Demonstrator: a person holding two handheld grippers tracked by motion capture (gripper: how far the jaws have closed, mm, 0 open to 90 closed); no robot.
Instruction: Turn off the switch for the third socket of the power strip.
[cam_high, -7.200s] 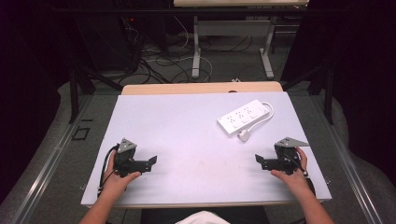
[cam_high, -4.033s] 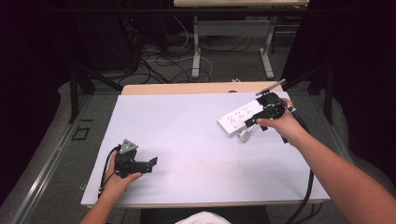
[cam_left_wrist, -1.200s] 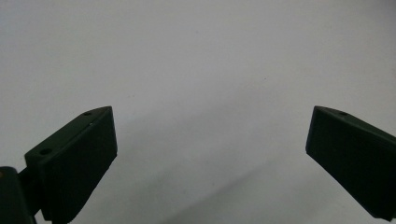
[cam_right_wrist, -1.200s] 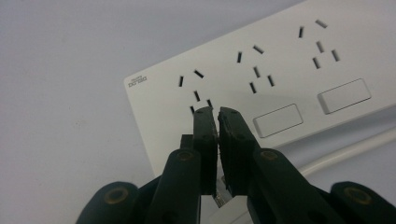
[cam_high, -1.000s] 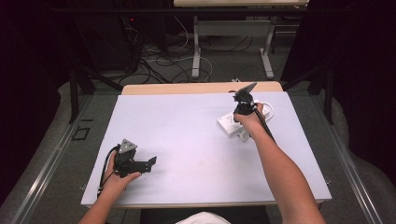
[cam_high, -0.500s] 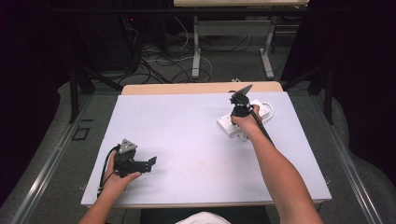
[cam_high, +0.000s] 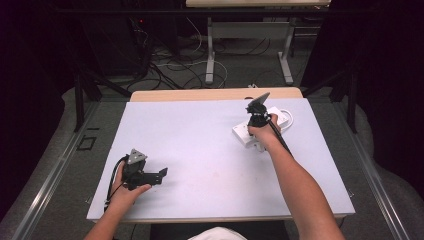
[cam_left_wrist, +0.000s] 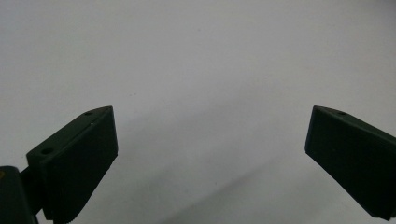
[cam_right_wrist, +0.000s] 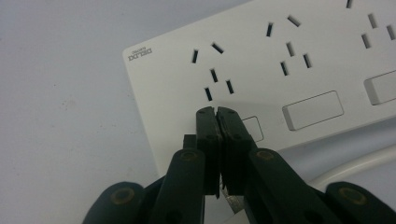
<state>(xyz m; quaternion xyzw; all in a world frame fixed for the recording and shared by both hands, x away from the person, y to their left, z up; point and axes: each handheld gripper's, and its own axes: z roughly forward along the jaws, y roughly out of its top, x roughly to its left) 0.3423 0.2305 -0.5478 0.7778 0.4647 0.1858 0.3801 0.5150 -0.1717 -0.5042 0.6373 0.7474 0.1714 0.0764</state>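
One white power strip (cam_high: 260, 127) lies near the far right corner of the worktop (cam_high: 200, 140), its white cord (cam_high: 289, 116) looped at its far end. Two hand-held grippers are in use. The right hand-held gripper (cam_high: 256, 119) points down onto the strip; in the right gripper view its jaws are pressed together with nothing between them, tips (cam_right_wrist: 217, 112) resting on the strip's face (cam_right_wrist: 280, 70) beside a rectangular switch (cam_right_wrist: 312, 109). That view shows three socket groups and three switches, one partly hidden. A small printed brand mark (cam_right_wrist: 139, 54) sits at the strip's corner, too small to read. The left hand-held gripper (cam_high: 150, 176) lies near the near left corner, jaws spread wide, holding nothing.
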